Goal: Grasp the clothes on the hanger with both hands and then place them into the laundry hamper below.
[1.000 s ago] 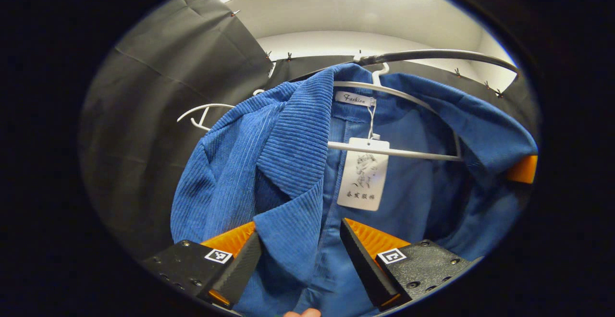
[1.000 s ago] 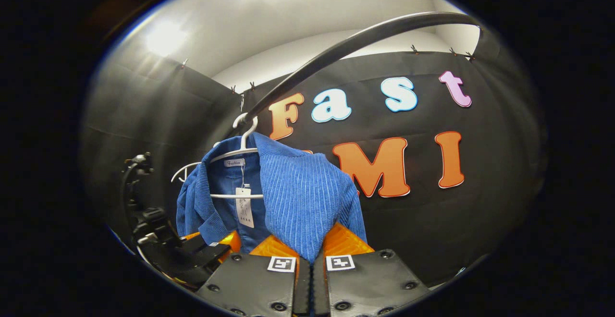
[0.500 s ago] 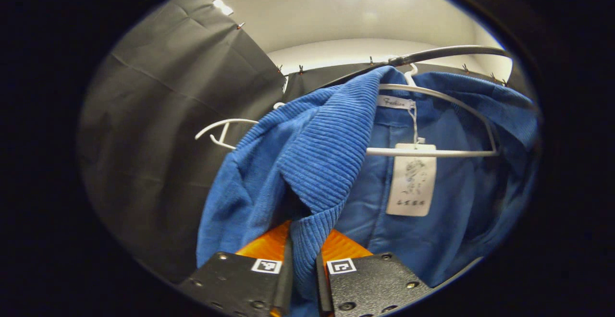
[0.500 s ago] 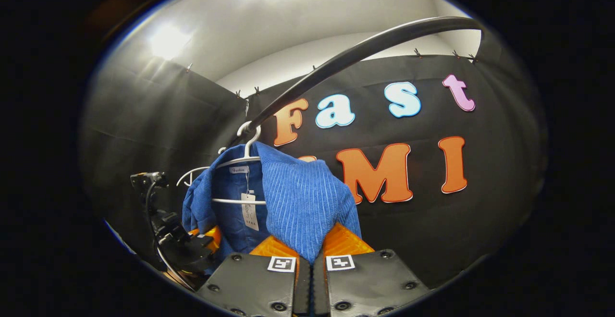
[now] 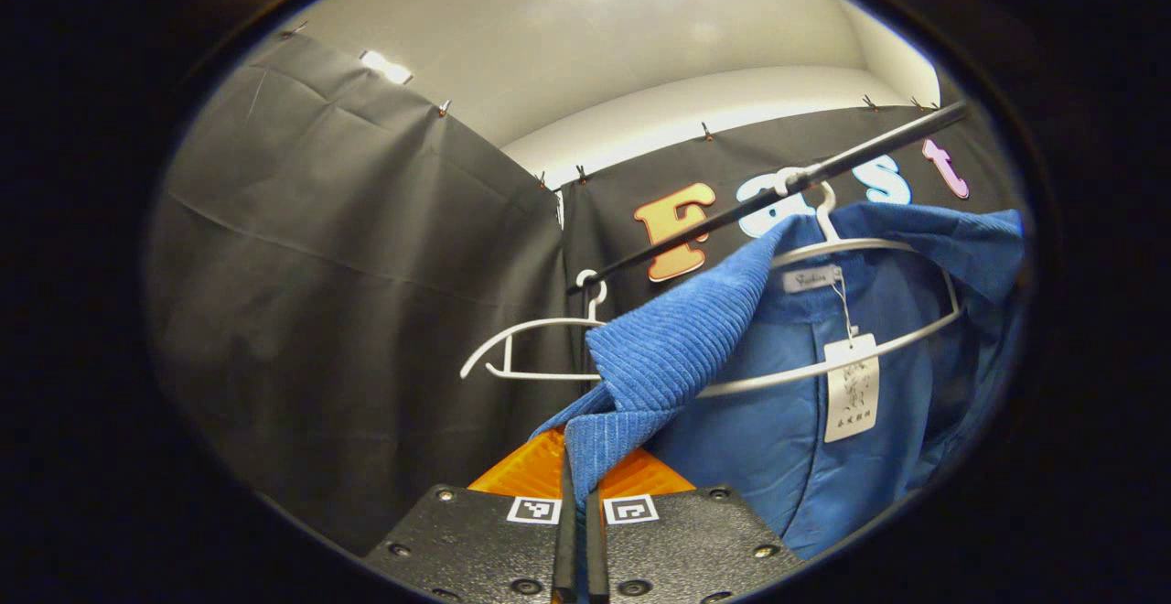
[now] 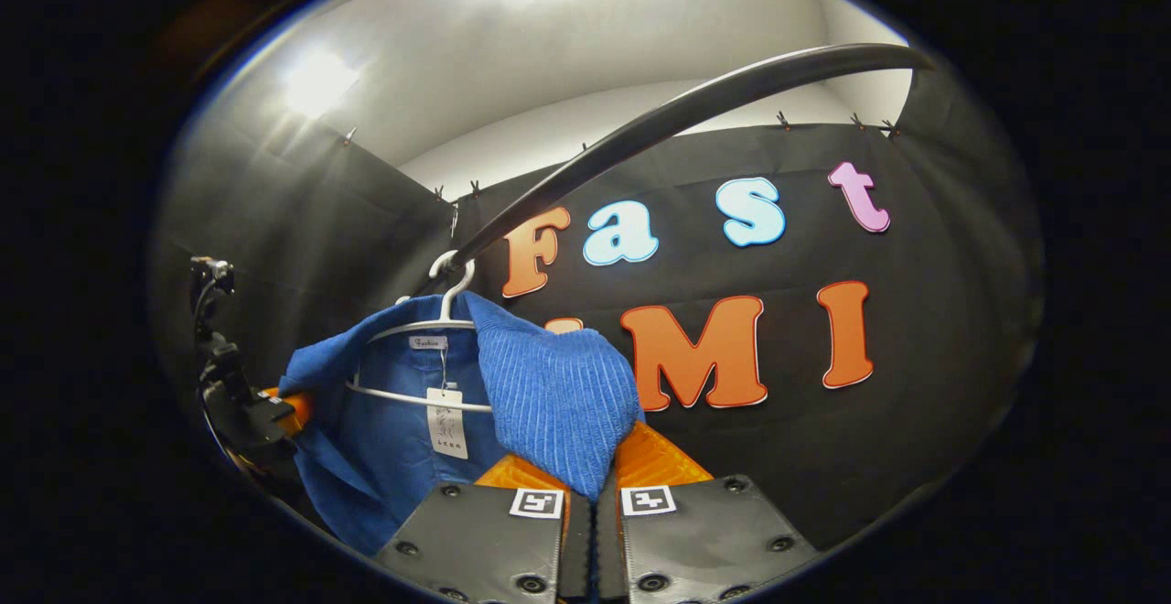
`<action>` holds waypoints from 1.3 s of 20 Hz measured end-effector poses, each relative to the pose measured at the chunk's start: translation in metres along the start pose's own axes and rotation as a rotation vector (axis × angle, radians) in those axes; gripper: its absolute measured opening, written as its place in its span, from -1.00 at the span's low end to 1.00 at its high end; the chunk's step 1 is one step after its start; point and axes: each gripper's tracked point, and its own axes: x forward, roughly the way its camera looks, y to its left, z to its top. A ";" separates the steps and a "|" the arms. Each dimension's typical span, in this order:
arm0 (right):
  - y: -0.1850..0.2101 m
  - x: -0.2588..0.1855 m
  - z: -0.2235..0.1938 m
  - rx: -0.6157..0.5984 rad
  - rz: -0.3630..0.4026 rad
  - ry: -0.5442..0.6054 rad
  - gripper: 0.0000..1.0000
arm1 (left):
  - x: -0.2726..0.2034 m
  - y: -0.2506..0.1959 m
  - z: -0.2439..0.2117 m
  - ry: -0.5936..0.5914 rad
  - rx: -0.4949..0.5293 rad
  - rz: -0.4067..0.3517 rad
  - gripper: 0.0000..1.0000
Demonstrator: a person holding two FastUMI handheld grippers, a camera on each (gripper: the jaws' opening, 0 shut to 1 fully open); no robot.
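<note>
**A:** Blue ribbed corduroy jacket [image 5: 805,458], still draped on the white wire hanger [image 5: 860,247] hooked over the black metal rail [image 5: 778,192]. Left lapel pinched flat in the left gripper [image 5: 576,494], jaws pressed together on the cloth. Same story in the right gripper view: right gripper [image 6: 593,485] clamped on the other front edge of the jacket [image 6: 549,393]. No hamper anywhere in sight, presumably below.

**B:** So both grabs done, just needs peeling off. Biggest worry?

**A:** Probably the collar snagging on the hanger [image 6: 412,329]. Pulling straight down likely drags the hanger along or unhooks it from the rail [image 6: 677,110]. Also the white paper tag [image 5: 851,389] dangling across the hanger's bar, could catch there. Thin pinches on thick ribbed cloth too, so maybe a slip on a hard yank. An empty white hanger [image 5: 531,348] just beside, easy to bump.
</note>
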 end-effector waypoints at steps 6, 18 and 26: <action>-0.022 0.011 0.019 -0.043 -0.057 -0.052 -0.80 | 0.037 0.033 0.060 -0.065 0.035 -0.023 -0.92; -0.024 0.011 0.012 -0.018 -0.081 -0.040 -0.80 | 0.125 0.032 0.034 -0.048 -0.186 -0.338 -0.92; -0.024 0.011 0.010 -0.060 -0.127 -0.040 -0.80 | 0.102 -0.001 -0.073 0.111 -0.180 -0.354 -0.88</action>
